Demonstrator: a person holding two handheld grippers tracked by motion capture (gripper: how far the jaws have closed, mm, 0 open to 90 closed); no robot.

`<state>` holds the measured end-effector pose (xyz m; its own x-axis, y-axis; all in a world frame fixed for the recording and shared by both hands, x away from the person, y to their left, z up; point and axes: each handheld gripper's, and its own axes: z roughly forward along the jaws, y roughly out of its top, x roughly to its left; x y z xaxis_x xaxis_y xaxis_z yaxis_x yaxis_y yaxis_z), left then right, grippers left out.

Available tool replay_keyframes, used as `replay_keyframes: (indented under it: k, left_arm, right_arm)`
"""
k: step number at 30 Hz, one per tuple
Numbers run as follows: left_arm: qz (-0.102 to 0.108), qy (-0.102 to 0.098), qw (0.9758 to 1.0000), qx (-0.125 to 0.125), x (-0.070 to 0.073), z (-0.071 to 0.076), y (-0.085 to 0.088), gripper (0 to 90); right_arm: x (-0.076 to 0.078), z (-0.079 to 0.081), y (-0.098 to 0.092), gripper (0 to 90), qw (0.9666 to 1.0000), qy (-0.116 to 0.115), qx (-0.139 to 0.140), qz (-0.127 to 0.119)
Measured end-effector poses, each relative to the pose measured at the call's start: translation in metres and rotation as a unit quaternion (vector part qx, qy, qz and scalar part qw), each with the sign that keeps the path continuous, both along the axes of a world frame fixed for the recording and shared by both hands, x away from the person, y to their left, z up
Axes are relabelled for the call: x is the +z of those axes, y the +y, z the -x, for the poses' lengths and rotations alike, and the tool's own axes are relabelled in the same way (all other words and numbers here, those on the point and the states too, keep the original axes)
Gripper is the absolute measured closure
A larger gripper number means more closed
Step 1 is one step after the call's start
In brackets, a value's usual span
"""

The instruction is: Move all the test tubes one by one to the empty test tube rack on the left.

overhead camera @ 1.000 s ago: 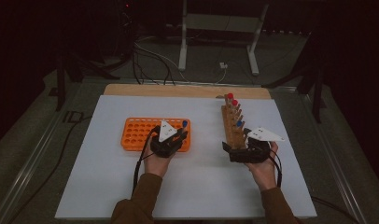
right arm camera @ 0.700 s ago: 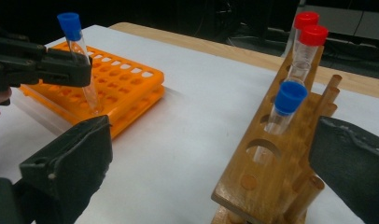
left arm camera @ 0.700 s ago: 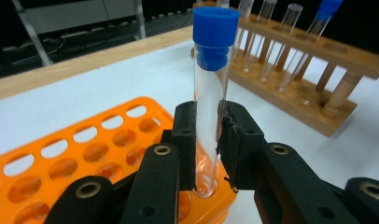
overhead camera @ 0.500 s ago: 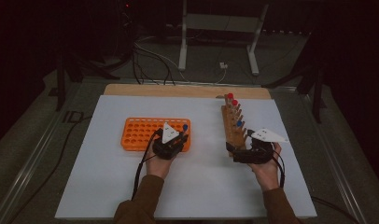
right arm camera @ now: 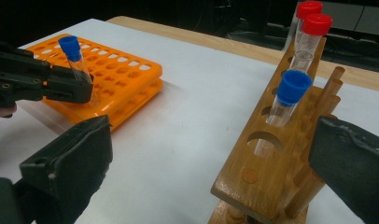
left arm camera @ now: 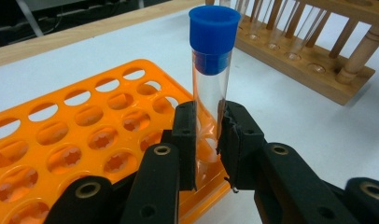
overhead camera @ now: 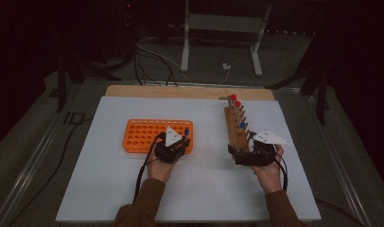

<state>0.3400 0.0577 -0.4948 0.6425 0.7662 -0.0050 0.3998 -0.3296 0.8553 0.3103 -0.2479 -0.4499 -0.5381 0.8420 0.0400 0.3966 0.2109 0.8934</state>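
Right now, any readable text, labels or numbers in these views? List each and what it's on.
"ID": dark marking on the floor left of the table, high view; the letters are faint, so the reading is uncertain.
Orange rack: no lettering to be seen.
Wooden rack: no lettering to be seen.
Blue-capped tube: no label or scale marks.
Red-capped tubes: no label to be seen.

You have a table with a pale wooden top (overhead camera: 190,91), most of it covered by a white rectangular sheet (overhead camera: 109,189). On your left, a flat orange plastic tube rack with rows of round holes (overhead camera: 143,135) lies on the sheet. On your right, well apart from it, a long brown wooden tube rack (overhead camera: 238,132) stands on the sheet, running away from you.
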Motion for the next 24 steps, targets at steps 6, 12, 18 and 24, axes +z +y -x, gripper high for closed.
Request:
replay_keyframes:
  k: [6,12,18,24]
  left_arm:
    - [-0.010,0.004,0.9999,-0.003,-0.002,-0.001,-0.002,75.7]
    - [0.007,0.011,0.9999,0.005,-0.001,-0.001,0.001,53.2]
    - [0.047,0.009,0.9988,0.012,0.006,0.003,0.011,26.6]
    - [0.073,0.005,0.9972,0.019,0.015,0.007,0.023,16.6]
  right_arm:
    - [0.000,-0.001,0.000,0.2,1.0000,0.000,-0.002,0.003]
    - [-0.001,-0.002,0.001,0.2,0.9999,-0.001,-0.004,0.011]
    - [-0.001,-0.010,0.001,0.4,0.9998,0.004,-0.014,0.015]
    - [0.003,-0.021,-0.001,3.6,0.9993,0.003,-0.032,0.018]
